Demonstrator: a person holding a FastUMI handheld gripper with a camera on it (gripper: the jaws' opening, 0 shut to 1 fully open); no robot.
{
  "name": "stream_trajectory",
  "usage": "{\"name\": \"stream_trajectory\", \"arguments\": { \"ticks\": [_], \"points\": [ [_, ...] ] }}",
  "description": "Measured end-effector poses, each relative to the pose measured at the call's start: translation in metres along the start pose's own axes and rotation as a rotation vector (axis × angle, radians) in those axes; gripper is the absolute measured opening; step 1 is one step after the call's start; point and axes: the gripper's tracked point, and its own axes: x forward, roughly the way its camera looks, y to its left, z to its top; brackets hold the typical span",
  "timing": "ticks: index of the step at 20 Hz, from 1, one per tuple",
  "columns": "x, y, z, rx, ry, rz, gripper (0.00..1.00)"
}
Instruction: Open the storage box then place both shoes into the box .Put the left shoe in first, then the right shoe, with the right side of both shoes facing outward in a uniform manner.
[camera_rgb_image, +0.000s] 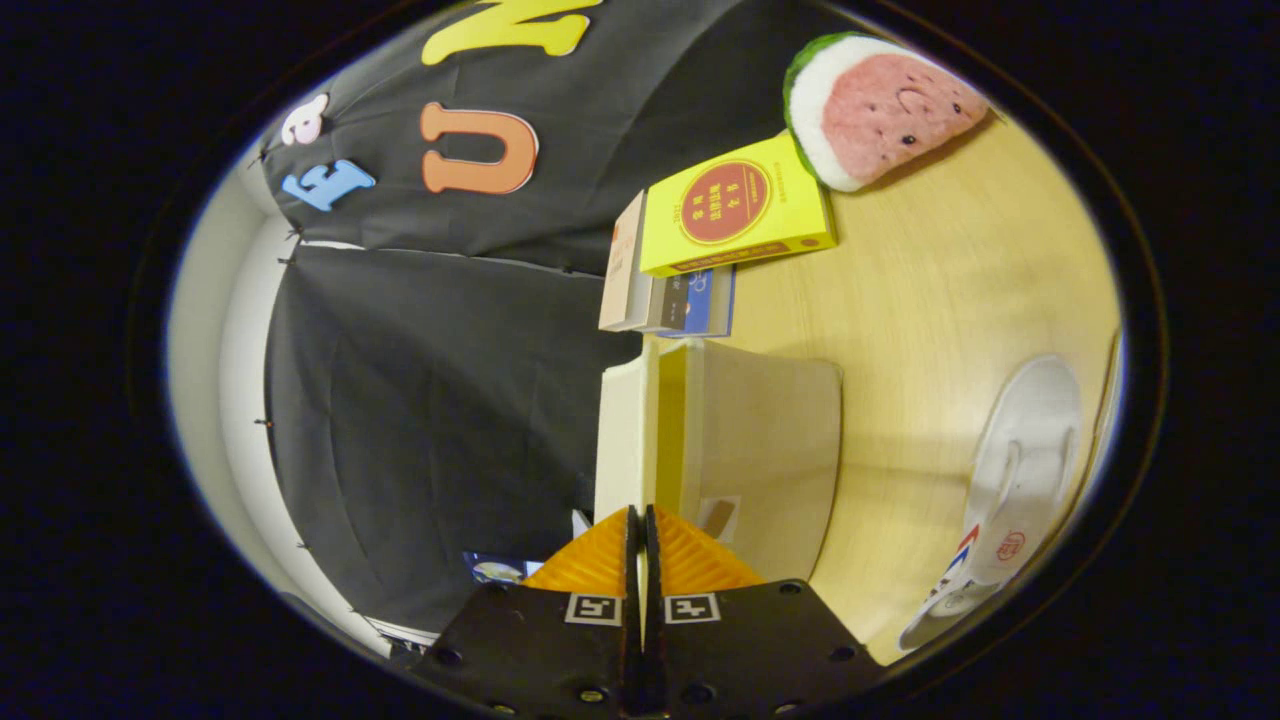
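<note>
We've got the gripper (640, 530) clenched on the thin lid edge of the storage box (760, 450); a shoe (1020, 480) lies nearby on the counter (950, 280).

Warm, even light is falling across the wooden table (930, 300), casting soft shadows. Fisheye distortion is bending everything well beyond the gripper (640, 545).

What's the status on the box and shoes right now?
Gripper nearly shut, pinching thin edge of box. Shoe on table, outside box. Books and watermelon plush beyond box, apart.
</note>
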Motion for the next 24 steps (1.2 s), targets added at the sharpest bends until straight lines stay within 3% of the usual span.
{"name": "stream_trajectory", "arguments": {
  "ticks": [3, 6, 10, 16, 19, 24],
  "points": [
    [0.004, 0.030, 0.001, 0.003, -0.012, -0.019, 0.01],
    [0.012, 0.068, 0.002, -0.098, -0.012, -0.033, 0.01],
    [0.033, 0.133, 0.001, -0.137, -0.013, 0.017, 0.01],
    [0.092, 0.207, -0.016, -0.189, 0.030, 0.048, 0.01],
    [0.131, 0.224, -0.030, -0.218, 0.044, 0.004, 0.08],
    [0.166, 0.248, -0.044, -0.214, 0.047, -0.004, 0.74]
  ]
}}
